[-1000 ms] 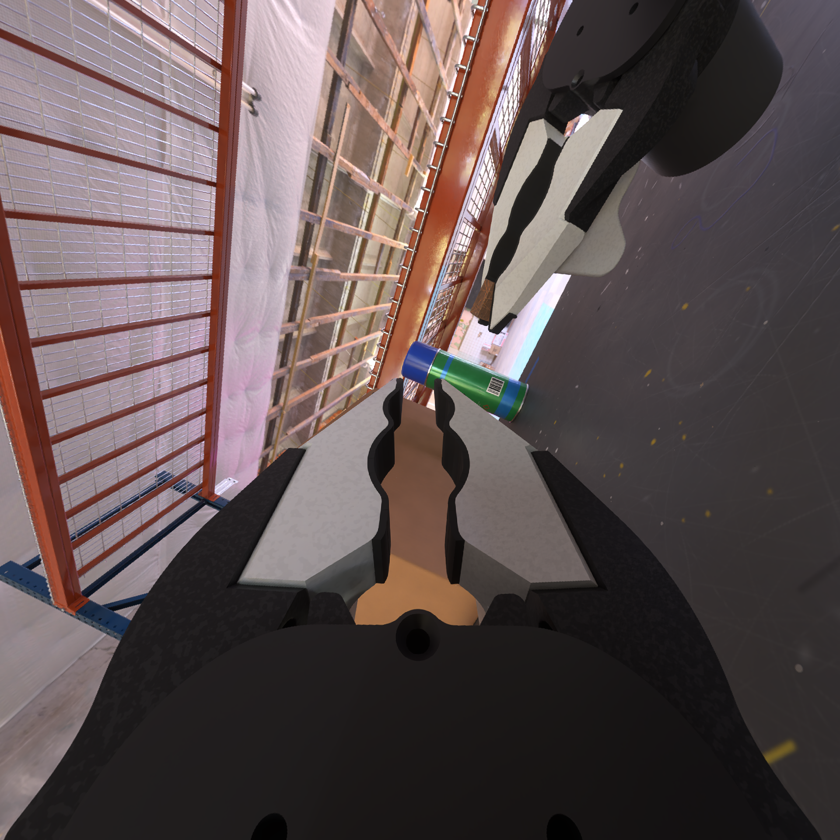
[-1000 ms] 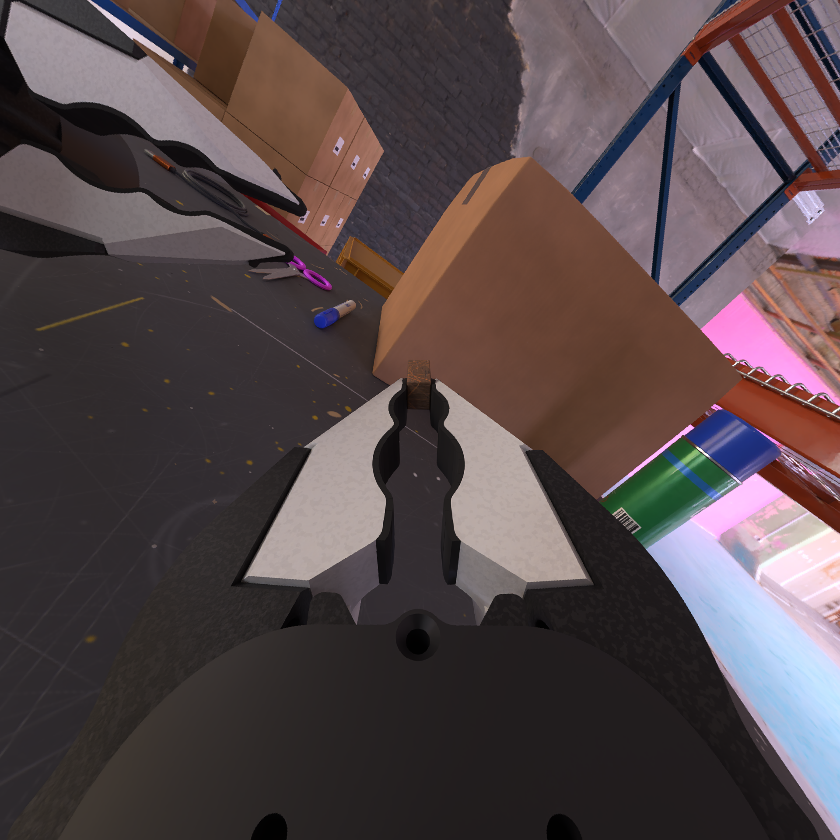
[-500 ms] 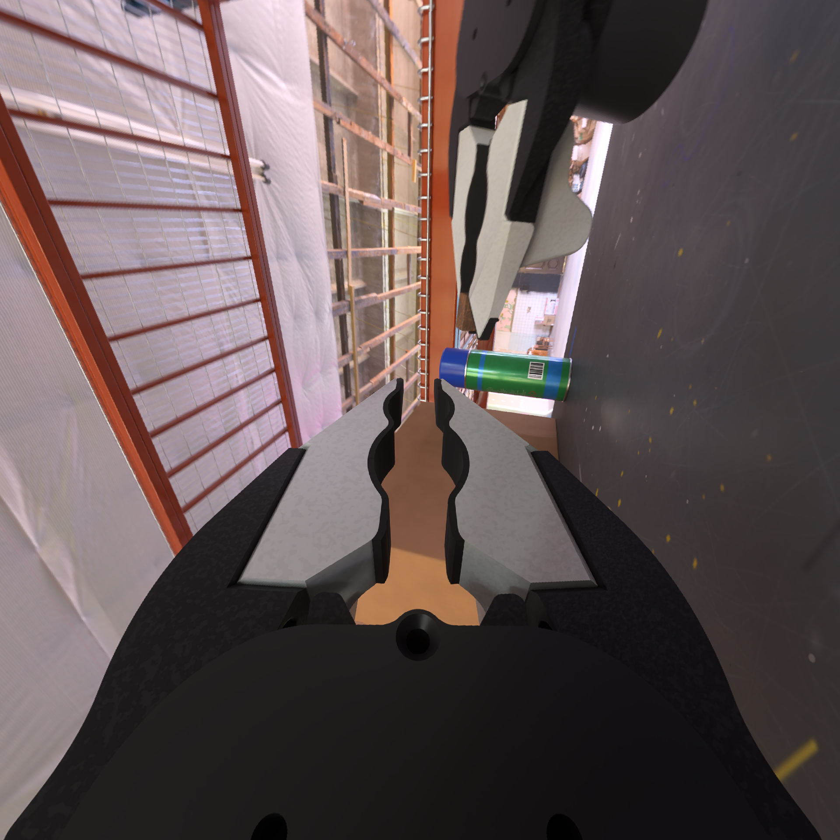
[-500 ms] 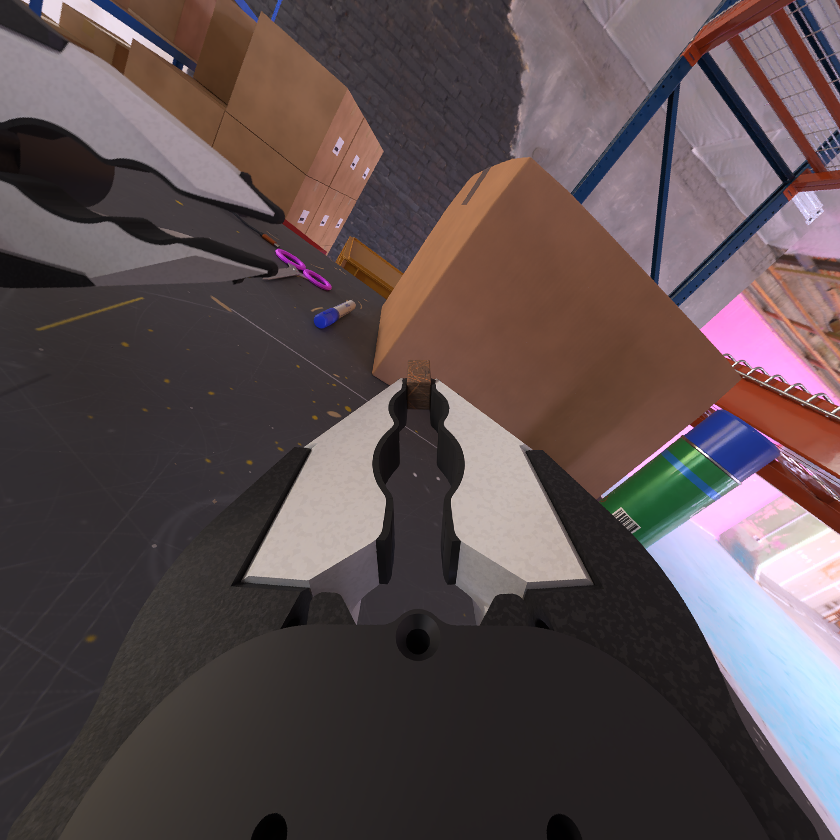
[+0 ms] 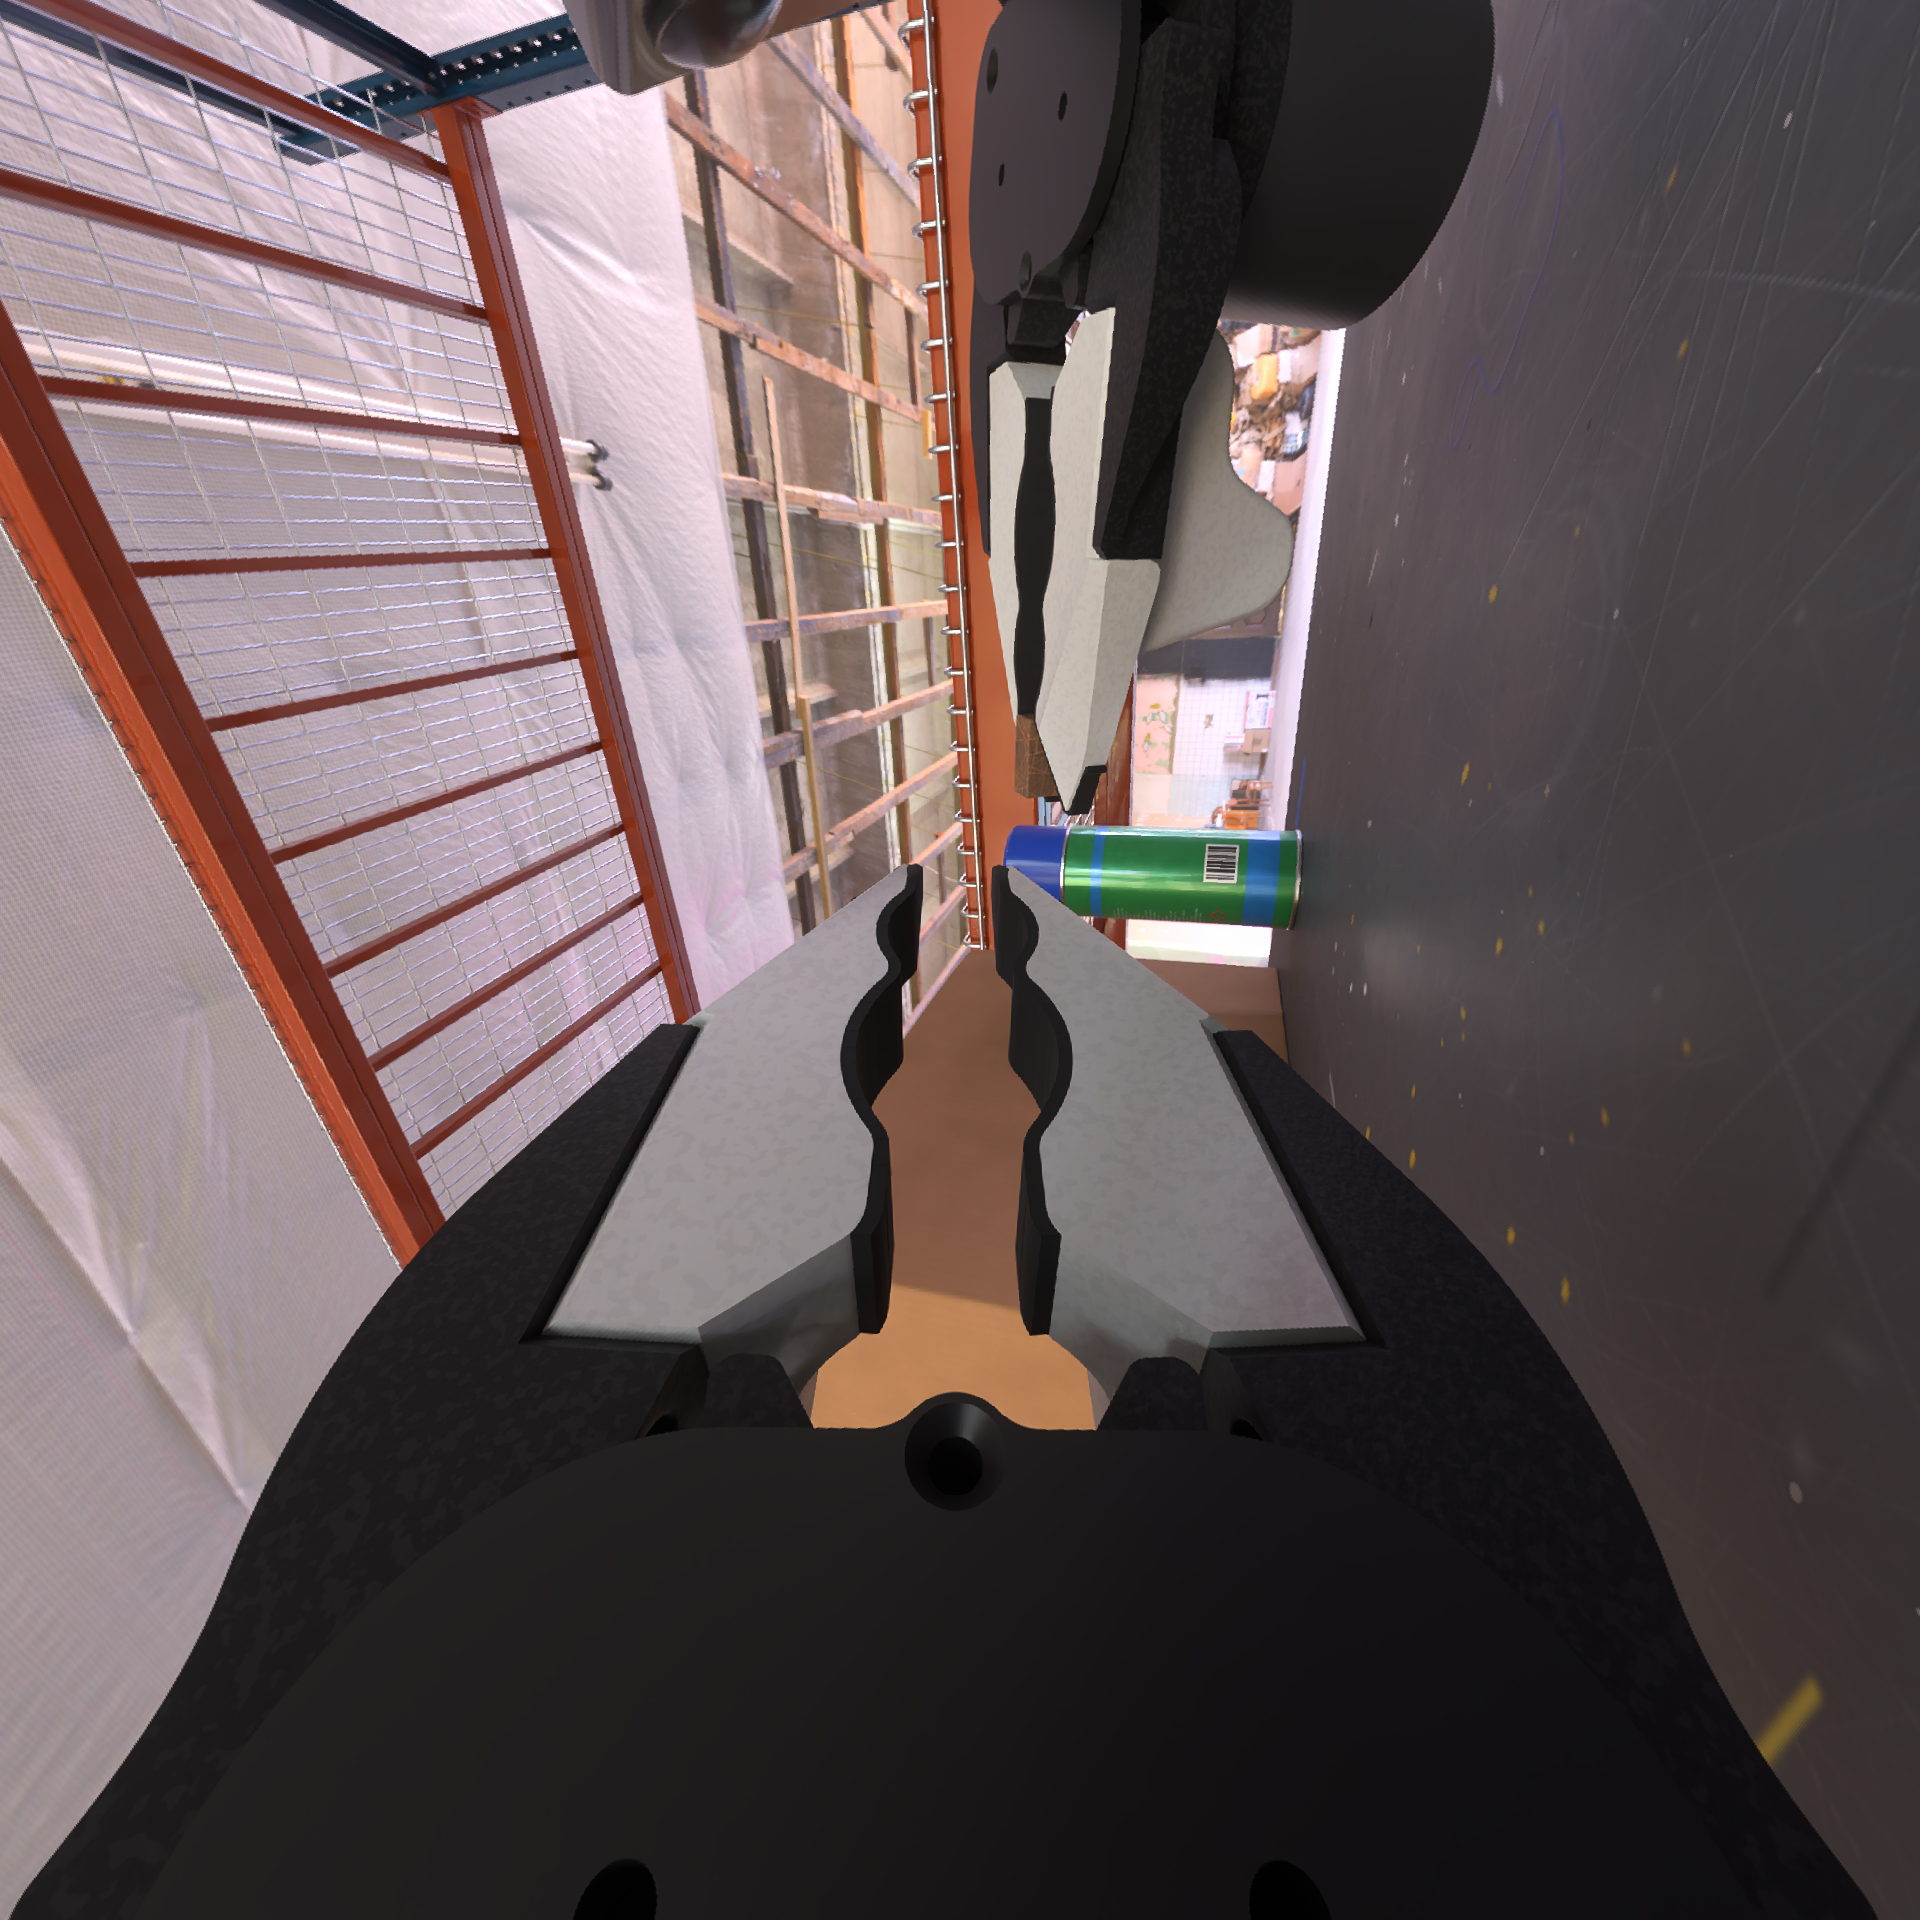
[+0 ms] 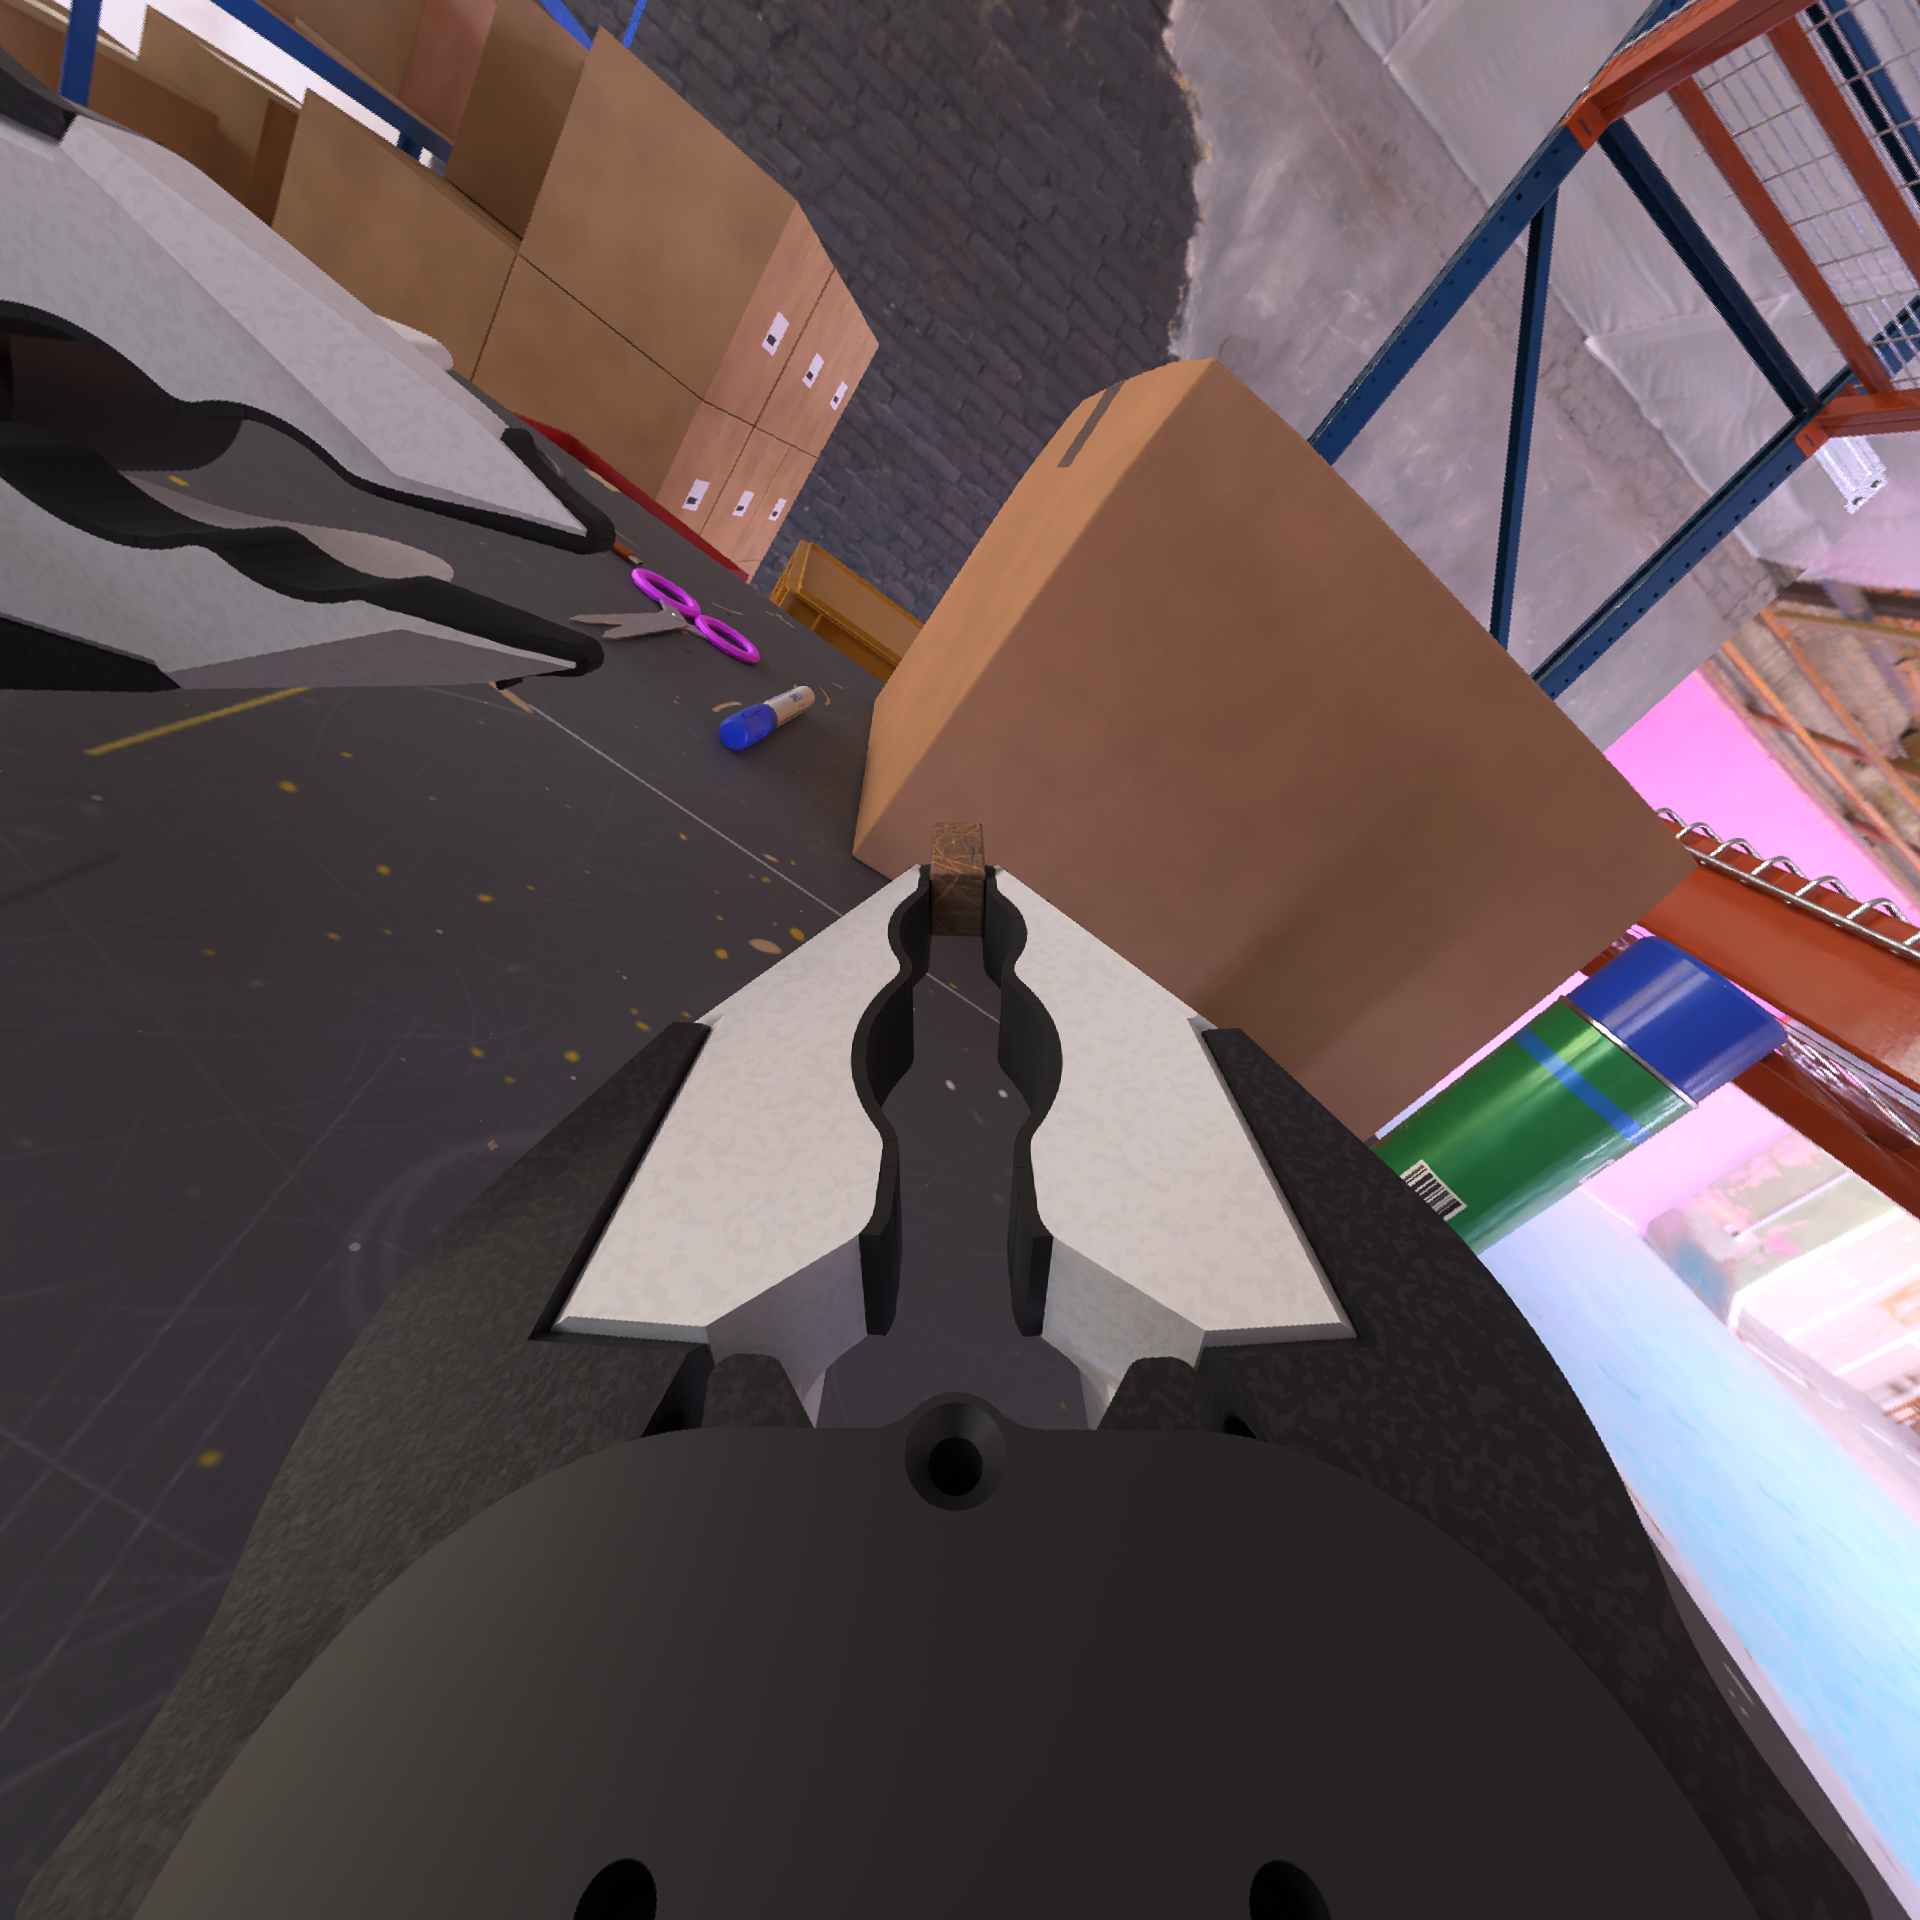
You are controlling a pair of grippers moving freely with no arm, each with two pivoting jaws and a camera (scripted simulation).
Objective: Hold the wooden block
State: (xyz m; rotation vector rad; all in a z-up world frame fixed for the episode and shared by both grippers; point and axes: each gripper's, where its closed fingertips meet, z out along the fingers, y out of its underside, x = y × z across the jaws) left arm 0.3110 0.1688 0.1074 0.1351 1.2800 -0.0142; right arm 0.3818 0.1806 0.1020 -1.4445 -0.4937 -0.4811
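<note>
The wooden block (image 6: 956,883) is small, brown and pinched between the tips of my right gripper (image 6: 956,878), which is shut on it above the dark table (image 6: 312,987). In the left wrist view the right gripper (image 5: 1055,774) hangs at the top centre with the block (image 5: 1029,750) at its tips. My left gripper (image 5: 958,883) has a narrow gap between its fingers and holds nothing. It shows in the right wrist view (image 6: 594,601) at the upper left, apart from the block.
A large cardboard box (image 6: 1247,748) stands just beyond the block. A green spray can with a blue cap (image 6: 1579,1091) stands next to it, also in the left wrist view (image 5: 1164,878). Purple scissors (image 6: 696,613) and a blue-capped marker (image 6: 764,717) lie on the table.
My left gripper has turned and moved, so the right gripper and can sit more upright in its view. It reaches farther into the right wrist view. The right gripper keeps the block still.
</note>
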